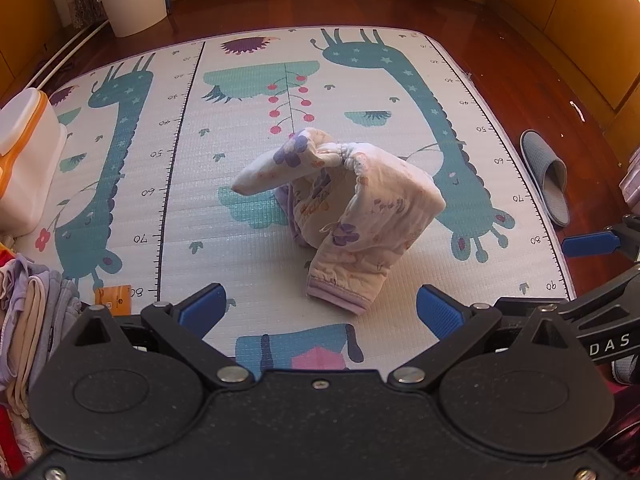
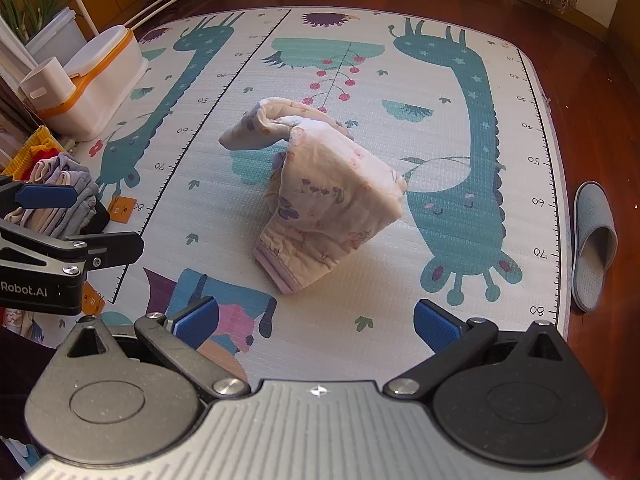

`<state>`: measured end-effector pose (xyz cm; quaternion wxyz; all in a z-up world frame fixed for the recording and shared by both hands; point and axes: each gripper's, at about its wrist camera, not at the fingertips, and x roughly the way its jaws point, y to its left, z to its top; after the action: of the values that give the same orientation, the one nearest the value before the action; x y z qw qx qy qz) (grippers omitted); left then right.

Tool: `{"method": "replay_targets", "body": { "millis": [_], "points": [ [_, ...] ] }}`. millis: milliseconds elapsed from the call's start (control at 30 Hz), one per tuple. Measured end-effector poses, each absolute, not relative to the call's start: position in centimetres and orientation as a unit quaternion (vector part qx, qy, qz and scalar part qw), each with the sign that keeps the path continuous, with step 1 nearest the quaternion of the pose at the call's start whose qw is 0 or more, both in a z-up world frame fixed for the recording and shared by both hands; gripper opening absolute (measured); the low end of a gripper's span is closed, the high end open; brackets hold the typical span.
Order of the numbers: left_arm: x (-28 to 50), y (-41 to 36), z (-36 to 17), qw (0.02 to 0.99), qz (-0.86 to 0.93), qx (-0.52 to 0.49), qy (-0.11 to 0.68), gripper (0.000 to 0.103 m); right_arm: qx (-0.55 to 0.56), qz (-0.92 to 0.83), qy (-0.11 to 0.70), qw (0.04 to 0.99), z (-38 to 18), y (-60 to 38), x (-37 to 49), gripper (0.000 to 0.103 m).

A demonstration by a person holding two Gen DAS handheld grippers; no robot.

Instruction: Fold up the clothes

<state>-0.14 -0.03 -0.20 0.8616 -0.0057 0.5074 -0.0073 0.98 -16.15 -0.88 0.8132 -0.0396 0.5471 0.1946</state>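
Currently my left gripper (image 1: pixel 318 312) and right gripper (image 2: pixel 316 326) both stand spread and empty, short of the floral trousers (image 1: pixel 340 208), which lie crumpled mid-mat (image 1: pixel 240 272). Folding has not begun, I judge; next I must seize waistband and cuff and spread them flat. Left of the mat, a yellow basket (image 2: pixel 34 146) holds clothes; white box (image 2: pixel 104 84) contents unseen.

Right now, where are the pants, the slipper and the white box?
pants (image 1: pixel 372 216), left wrist view, floral leg.
slipper (image 2: pixel 592 240), right wrist view, grey upper.
white box (image 2: pixel 108 92), right wrist view, side wall.
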Motion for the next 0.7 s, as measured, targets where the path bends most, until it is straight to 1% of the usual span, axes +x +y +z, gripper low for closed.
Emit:
{"method": "replay_targets", "body": {
  "millis": [700],
  "points": [
    [-0.14,0.09,0.10,0.863,-0.009,-0.007,0.505,0.103,-0.048,0.194,0.546,0.813,-1.02,-15.89,0.92,0.103]
  ]
}}
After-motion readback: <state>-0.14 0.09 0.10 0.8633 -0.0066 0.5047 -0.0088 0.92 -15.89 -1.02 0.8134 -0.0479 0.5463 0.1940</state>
